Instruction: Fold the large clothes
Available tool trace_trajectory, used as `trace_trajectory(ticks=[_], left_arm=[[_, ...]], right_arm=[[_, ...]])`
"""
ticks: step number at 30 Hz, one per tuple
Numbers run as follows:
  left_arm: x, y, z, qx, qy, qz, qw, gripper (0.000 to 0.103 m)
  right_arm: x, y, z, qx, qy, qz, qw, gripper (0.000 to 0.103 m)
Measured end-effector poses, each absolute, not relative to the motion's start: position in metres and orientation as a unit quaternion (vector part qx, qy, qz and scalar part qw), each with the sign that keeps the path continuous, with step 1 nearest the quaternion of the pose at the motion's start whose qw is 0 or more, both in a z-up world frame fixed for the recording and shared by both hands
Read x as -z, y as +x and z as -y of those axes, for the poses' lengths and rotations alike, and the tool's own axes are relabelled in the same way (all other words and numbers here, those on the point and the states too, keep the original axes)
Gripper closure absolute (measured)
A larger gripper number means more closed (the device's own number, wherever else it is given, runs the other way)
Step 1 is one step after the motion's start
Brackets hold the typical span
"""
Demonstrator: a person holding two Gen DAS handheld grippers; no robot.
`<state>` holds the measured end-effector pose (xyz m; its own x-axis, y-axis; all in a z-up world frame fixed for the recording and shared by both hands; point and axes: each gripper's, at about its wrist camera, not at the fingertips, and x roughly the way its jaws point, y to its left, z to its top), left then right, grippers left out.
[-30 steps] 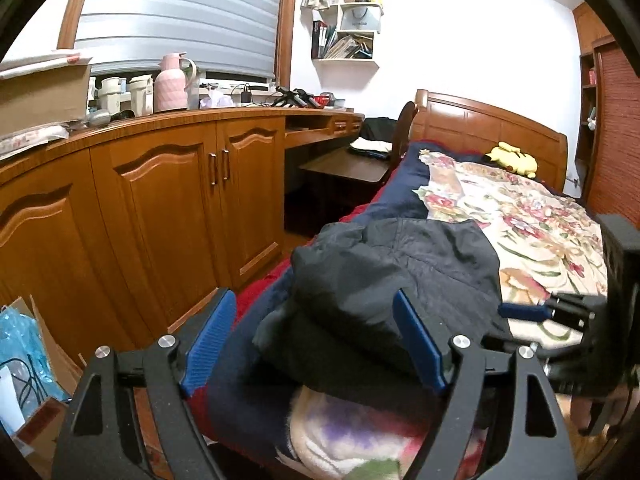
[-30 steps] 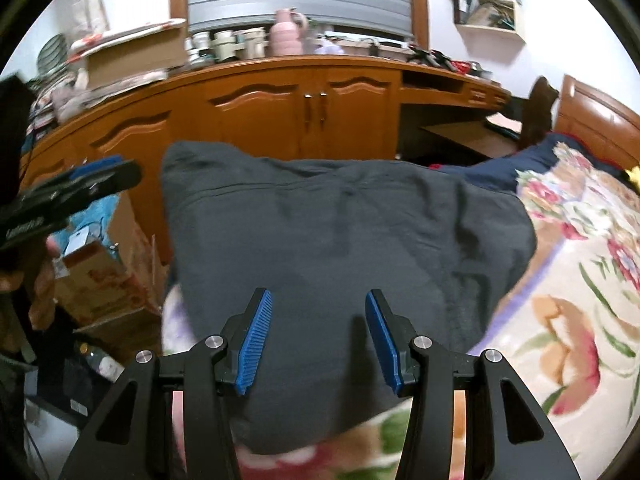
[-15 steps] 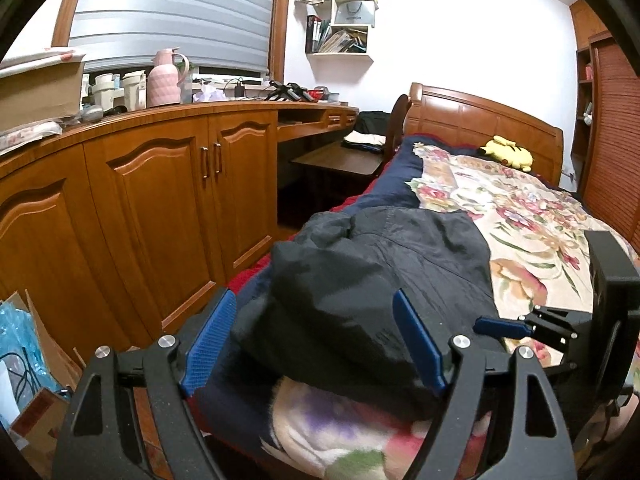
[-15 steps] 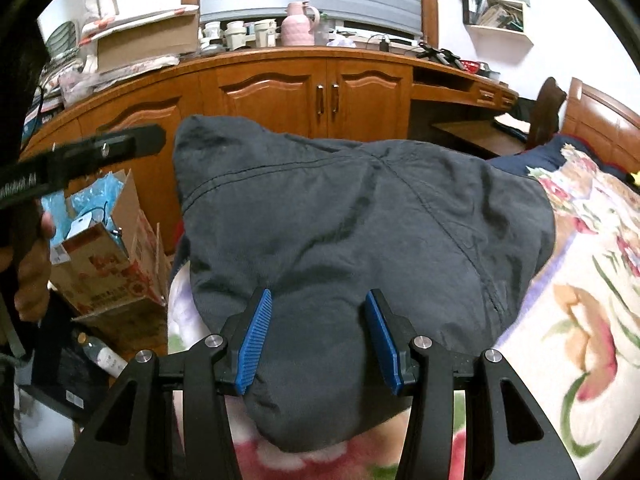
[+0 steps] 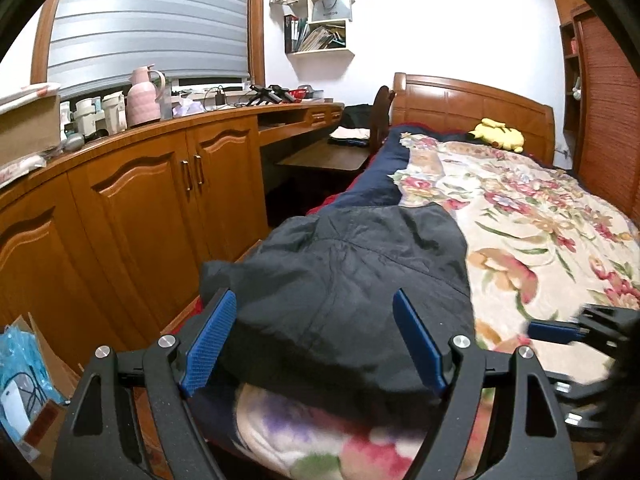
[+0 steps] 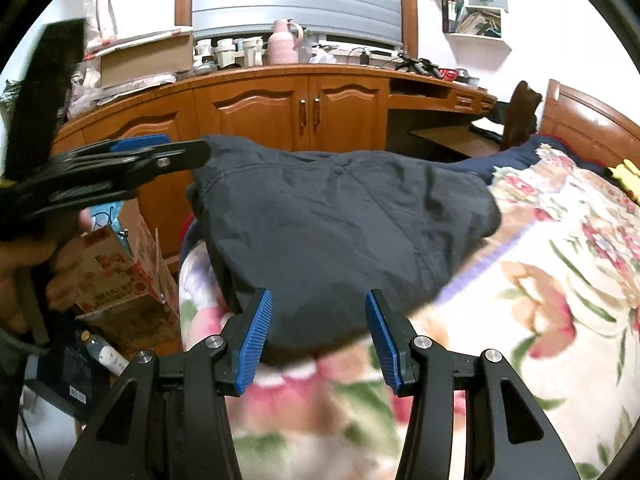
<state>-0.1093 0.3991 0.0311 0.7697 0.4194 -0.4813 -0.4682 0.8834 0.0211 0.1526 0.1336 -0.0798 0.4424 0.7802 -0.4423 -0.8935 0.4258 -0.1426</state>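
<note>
A dark grey garment (image 5: 352,280) lies bunched on the near left corner of the bed, on a floral blanket (image 5: 532,224); it also shows in the right wrist view (image 6: 340,224). My left gripper (image 5: 316,336) is open and empty, held just in front of the garment's near edge. My right gripper (image 6: 318,332) is open and empty, also just short of the garment. The left gripper appears from the side in the right wrist view (image 6: 160,156), near the garment's left corner. The right gripper's tip shows at the right of the left wrist view (image 5: 560,330).
A wooden cabinet run (image 5: 160,184) with cluttered top lines the left wall, close to the bed. Cardboard boxes (image 6: 124,280) and a bottle stand on the floor by the bed corner. A wooden headboard (image 5: 472,108) and a yellow plush toy (image 5: 498,134) are at the far end.
Both grippers have drawn back from the garment and stayed open. The garment has settled lower and flatter on the bed corner.
</note>
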Motion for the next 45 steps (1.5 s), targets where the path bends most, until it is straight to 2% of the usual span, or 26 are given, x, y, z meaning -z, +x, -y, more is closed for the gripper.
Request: trace_trajectory(ticks=[9,16,26,31,34,35,38,44,45], left_arm=[[0.013,-0.075,-0.449,-0.295,-0.068,-0.306,0.903,0.022],[0.020,-0.082,-0.441,-0.303,-0.079,-0.308,0.898,0.022],[-0.009,-0.096,-0.376,-0.272,-0.056,-0.260,0.925,0.020],[-0.021,-0.100,-0.341,-0.225,-0.067,-0.235,0.943,0.014],[-0.025,-0.100,-0.315,-0.196,-0.059,-0.227,0.952,0.008],[-0.027,-0.100,-0.305,-0.188,-0.056,-0.223,0.955,0.002],[-0.028,-0.098,-0.276,-0.156,-0.054,-0.218,0.962,0.000],[-0.022,-0.089,-0.215,-0.099,-0.049,-0.222,0.969,0.000],[-0.021,-0.089,-0.206,-0.092,-0.051,-0.222,0.970,0.000]], right_arm=[[0.072,0.138,-0.090,-0.490,-0.166,-0.147,0.843,0.052],[0.071,0.130,-0.056,-0.477,-0.155,-0.148,0.852,0.052],[0.069,0.111,0.004,-0.443,-0.140,-0.141,0.874,0.052],[0.070,0.102,0.031,-0.423,-0.129,-0.142,0.886,0.052],[0.072,0.095,0.047,-0.411,-0.120,-0.144,0.892,0.052],[0.073,0.094,0.053,-0.406,-0.117,-0.145,0.895,0.052],[0.078,0.087,0.072,-0.389,-0.112,-0.148,0.902,0.047],[0.087,0.071,0.105,-0.355,-0.105,-0.153,0.916,0.045],[0.089,0.069,0.111,-0.350,-0.104,-0.154,0.918,0.036]])
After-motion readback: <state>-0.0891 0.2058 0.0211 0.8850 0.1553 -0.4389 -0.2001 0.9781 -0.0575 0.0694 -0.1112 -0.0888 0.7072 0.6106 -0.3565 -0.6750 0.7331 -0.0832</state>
